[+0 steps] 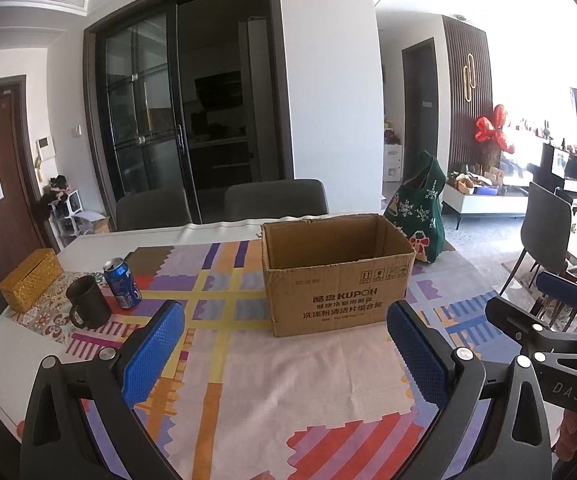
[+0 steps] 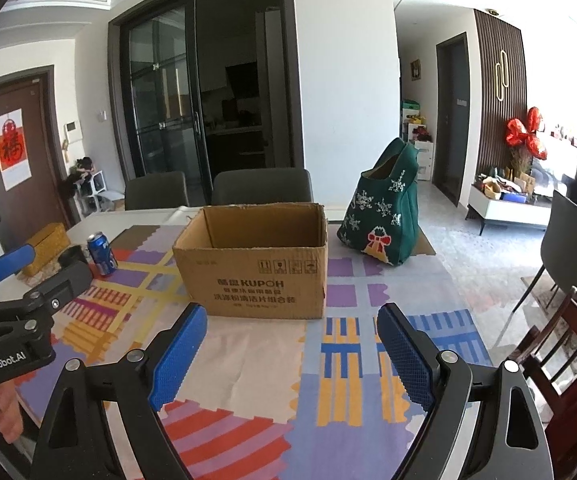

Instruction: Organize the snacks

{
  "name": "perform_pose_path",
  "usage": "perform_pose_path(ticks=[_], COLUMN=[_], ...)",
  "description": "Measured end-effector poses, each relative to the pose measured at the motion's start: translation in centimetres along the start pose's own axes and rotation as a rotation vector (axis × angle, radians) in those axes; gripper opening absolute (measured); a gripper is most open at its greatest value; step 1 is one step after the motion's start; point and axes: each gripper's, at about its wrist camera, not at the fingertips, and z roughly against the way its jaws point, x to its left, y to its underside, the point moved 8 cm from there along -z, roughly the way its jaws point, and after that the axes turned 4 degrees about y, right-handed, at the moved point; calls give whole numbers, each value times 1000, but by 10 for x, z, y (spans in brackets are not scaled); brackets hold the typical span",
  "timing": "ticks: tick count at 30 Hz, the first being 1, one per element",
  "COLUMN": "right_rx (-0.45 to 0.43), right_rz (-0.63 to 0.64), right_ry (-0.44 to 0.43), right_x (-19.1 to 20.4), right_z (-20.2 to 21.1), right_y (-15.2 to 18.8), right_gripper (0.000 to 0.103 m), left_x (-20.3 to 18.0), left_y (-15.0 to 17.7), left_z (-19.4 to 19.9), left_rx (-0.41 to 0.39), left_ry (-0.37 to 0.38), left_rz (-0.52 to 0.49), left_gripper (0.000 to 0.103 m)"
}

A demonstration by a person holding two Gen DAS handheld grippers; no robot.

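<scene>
Over the patterned cloth, both grippers empty and facing the box

Straight ahead of both grippers stands the open cardboard box (image 1: 338,276), apparently empty, long side turned toward them. The green bag (image 2: 384,216), likely holding the snacks, sits just past the box's right end, so the right gripper (image 2: 290,354) is the nearer one; it lies ahead and to the right of it. A blue can (image 1: 122,283) and a dark mug (image 1: 87,307) stand on the surface (image 1: 248,392) at far left, nearer the left gripper (image 1: 284,350). Each gripper hovers above the cloth, tilted gently downward, jaws spread wide with nothing between them, side by side and level with each other
</scene>
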Motion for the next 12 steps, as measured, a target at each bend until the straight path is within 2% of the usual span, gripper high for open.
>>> perform_pose_path(ticks=[12], right_rx=[11], right_rz=[5], right_ry=[3], right_x=[2], right_z=[-2], right_y=[2], right_gripper=[88], left_x=[1], left_y=[4], left_z=[-4], left_rx=[17], left_ry=[-2], left_rz=[10], left_gripper=[103])
